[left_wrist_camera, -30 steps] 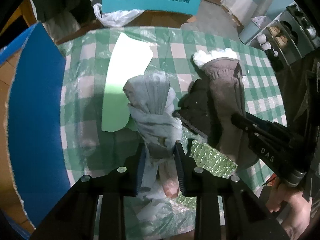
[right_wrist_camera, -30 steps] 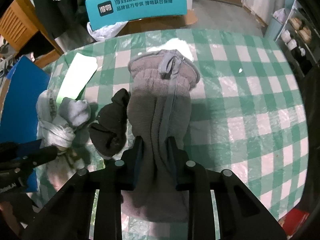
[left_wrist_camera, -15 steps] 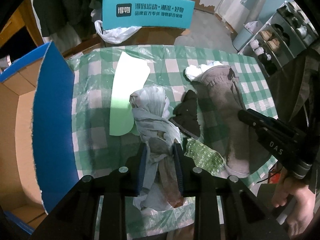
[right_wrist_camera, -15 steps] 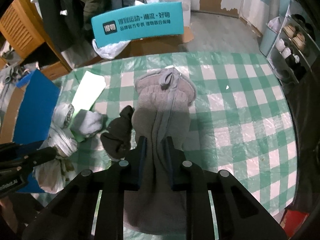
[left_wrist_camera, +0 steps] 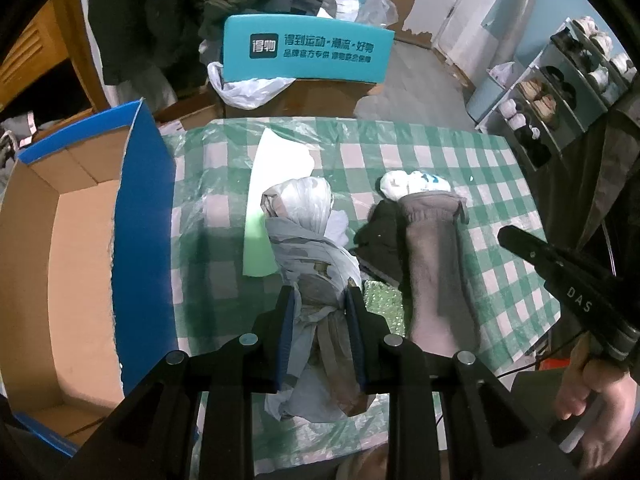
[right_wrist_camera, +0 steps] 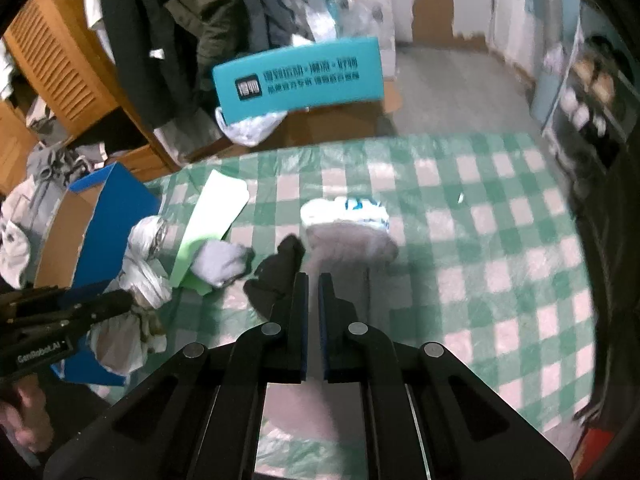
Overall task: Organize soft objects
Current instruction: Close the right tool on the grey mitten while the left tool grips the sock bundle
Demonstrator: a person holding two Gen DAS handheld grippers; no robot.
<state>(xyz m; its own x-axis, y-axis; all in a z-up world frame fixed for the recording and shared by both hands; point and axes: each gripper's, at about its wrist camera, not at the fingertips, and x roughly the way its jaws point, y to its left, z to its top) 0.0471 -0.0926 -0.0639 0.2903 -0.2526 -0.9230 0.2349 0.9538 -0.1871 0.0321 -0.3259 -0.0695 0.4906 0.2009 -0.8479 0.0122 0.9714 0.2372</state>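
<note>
nearby, left gripper (left_wrist_camera: pixel 320 300) pinches grey bundle (left_wrist_camera: pixel 310 240) beside blue box (left_wrist_camera: pixel 142 248); right gripper (right_wrist_camera: pixel 313 284) pressed together.

Grey knotted bundle (left_wrist_camera: pixel 312 264) – beside it a long brown-grey sock (left_wrist_camera: pixel 434 264), both hanging over the table.

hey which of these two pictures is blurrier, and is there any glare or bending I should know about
Right wrist view: blurrier, the grey fleece garment between the right gripper smears with motion. Left wrist view: sharp, the knotted grey plastic bag bundle in the left gripper reads crisply; the clear plastic over the green checked tablecloth shows soft sheen. Both views: fisheye bending, dark corners.
</note>
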